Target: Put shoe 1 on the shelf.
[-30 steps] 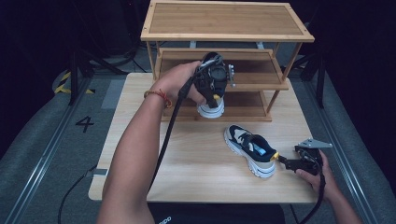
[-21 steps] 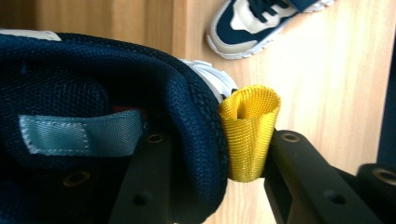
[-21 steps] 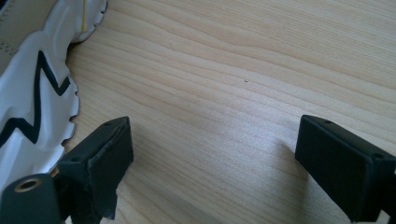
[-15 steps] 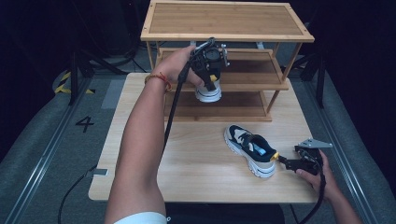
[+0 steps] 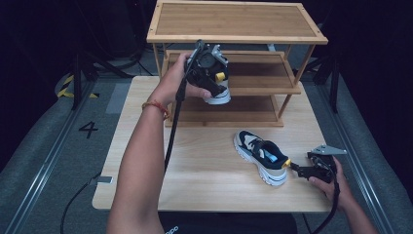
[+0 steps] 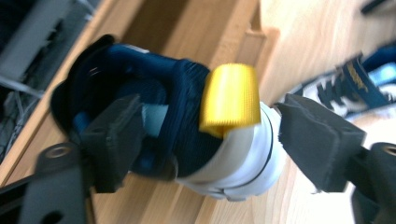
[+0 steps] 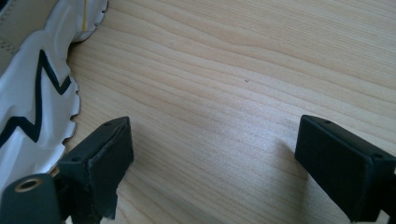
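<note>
At the wooden rack (image 5: 253,85), the left gripper (image 5: 210,73) clamps a sneaker (image 5: 217,95) by its heel, toe down.

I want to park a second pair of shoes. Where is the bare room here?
The rack's top shelf is bare. The table's left half, beside the forearm, is open. The right front is crowded by the sneaker and right gripper.

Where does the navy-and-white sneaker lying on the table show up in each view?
High view: navy-and-white sneaker lies right of centre, near the front.
Left gripper view: sneaker at upper right edge, laces showing.
Right gripper view: sneaker at left edge, white sole.
Shared landmark: light wooden tabletop.
</note>
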### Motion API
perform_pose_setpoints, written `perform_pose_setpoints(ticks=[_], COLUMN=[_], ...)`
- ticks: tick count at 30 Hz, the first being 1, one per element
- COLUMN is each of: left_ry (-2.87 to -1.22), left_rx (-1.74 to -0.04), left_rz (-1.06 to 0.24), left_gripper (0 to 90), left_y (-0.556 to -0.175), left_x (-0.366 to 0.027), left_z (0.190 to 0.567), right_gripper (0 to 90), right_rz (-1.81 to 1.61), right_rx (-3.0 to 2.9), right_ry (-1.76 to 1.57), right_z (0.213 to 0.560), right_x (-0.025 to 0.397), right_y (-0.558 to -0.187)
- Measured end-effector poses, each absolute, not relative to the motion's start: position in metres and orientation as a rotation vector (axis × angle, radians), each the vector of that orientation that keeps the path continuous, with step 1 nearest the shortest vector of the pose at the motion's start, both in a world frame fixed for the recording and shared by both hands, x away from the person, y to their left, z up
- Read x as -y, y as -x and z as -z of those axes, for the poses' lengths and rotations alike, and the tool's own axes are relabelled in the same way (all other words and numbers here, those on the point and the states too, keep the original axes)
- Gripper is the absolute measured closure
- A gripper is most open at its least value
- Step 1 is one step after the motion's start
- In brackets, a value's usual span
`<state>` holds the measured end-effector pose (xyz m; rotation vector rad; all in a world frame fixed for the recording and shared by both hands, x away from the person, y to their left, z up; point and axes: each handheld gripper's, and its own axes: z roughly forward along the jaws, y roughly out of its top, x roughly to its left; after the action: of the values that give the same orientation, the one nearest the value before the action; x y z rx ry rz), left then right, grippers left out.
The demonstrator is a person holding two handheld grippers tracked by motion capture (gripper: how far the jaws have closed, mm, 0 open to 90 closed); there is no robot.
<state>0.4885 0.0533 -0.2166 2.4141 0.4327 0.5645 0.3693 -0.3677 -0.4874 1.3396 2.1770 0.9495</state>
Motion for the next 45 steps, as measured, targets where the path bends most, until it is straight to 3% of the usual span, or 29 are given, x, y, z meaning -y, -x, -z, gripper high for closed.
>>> perform_pose_setpoints(ticks=[4, 10, 13, 21, 27, 32, 37, 45], left_ry=[-2.356, -2.19, -2.177, -2.091, -2.045, -2.041, -2.058, -2.037], left_rx=[-0.53, -0.672, -0.698, -0.831, -0.828, -0.834, -0.874, -0.923], left_rz=[-0.621, -0.555, -0.569, -0.537, -0.514, -0.534, -0.584, -0.577], left_gripper=[19.1, 21.4, 18.3, 15.4, 11.4, 13.0, 24.3, 22.0], left_y=[-0.475, -0.463, -0.461, -0.475, -0.487, -0.501, -0.512, -0.527], left_x=[-0.066, -0.081, -0.078, -0.066, -0.064, -0.061, -0.059, -0.049], left_z=[0.222, 0.23, 0.239, 0.271, 0.277, 0.278, 0.277, 0.282], right_gripper=[11.7, 11.6, 11.6, 11.2, 11.2, 11.3, 11.7, 11.9], right_rz=[-0.953, -0.954, -0.954, -0.949, -0.949, -0.95, -0.951, -0.952], right_rx=[-2.175, -2.175, -2.175, -2.176, -2.177, -2.177, -2.176, -2.175], right_ry=[-1.343, -1.343, -1.343, -1.341, -1.341, -1.34, -1.339, -1.34], right_z=[0.487, 0.487, 0.487, 0.487, 0.487, 0.487, 0.487, 0.487], right_x=[0.367, 0.368, 0.367, 0.367, 0.367, 0.367, 0.367, 0.367], right_y=[-0.369, -0.369, -0.369, -0.37, -0.37, -0.37, -0.369, -0.369])
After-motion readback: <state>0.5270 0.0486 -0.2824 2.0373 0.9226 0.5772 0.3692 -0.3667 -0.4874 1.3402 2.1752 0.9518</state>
